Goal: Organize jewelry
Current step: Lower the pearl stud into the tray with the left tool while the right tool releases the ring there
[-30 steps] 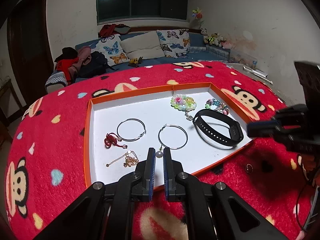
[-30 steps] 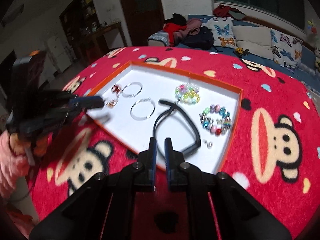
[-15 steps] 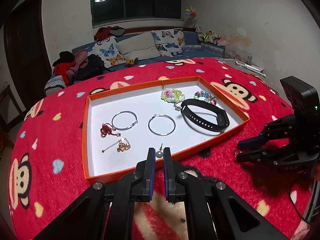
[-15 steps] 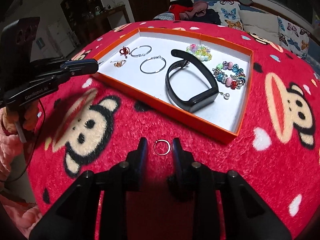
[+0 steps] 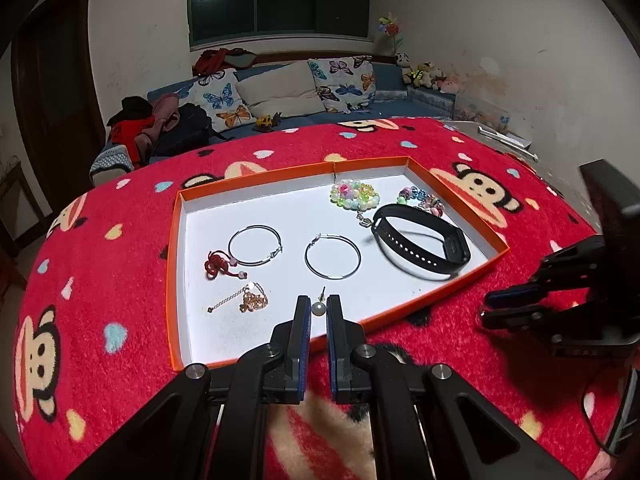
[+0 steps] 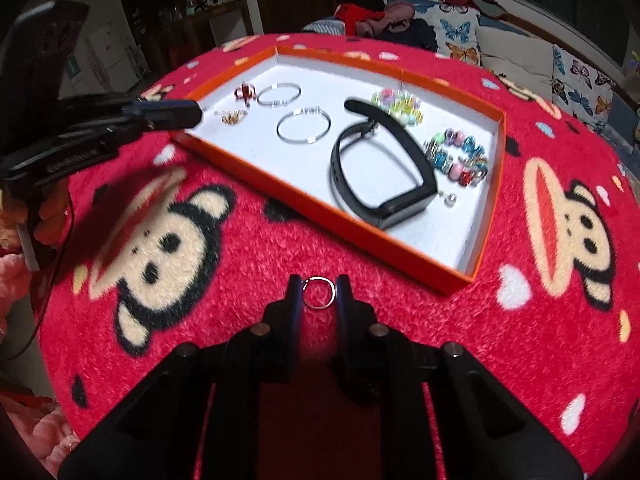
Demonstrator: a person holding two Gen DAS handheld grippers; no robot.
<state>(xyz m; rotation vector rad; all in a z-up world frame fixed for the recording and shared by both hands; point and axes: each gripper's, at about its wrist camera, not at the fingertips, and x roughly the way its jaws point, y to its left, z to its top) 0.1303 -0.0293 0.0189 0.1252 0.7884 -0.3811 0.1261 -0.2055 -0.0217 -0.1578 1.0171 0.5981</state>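
Observation:
An orange-rimmed white tray [image 5: 174, 264] [image 6: 484, 240] lies on the red monkey-print blanket. It holds two silver hoops [image 5: 333, 256], a black band [image 5: 424, 245], bead bracelets [image 5: 355, 195], a red knot charm [image 5: 218, 266] and a gold chain [image 5: 248, 299]. My left gripper [image 5: 319, 309] is shut on a pearl earring [image 5: 318, 308] above the tray's near edge. My right gripper [image 6: 319, 291] is open, its fingers on either side of a small silver ring [image 6: 319, 293] lying on the blanket just outside the tray.
A second pearl earring [image 6: 450, 199] lies in the tray by the band. The right gripper shows in the left wrist view [image 5: 516, 304] low over the blanket. A sofa with cushions [image 5: 280, 92] stands behind.
My right gripper has moved down to the blanket and now straddles the silver ring, with its fingers closer together. My left gripper still holds the pearl earring over the tray's near edge.

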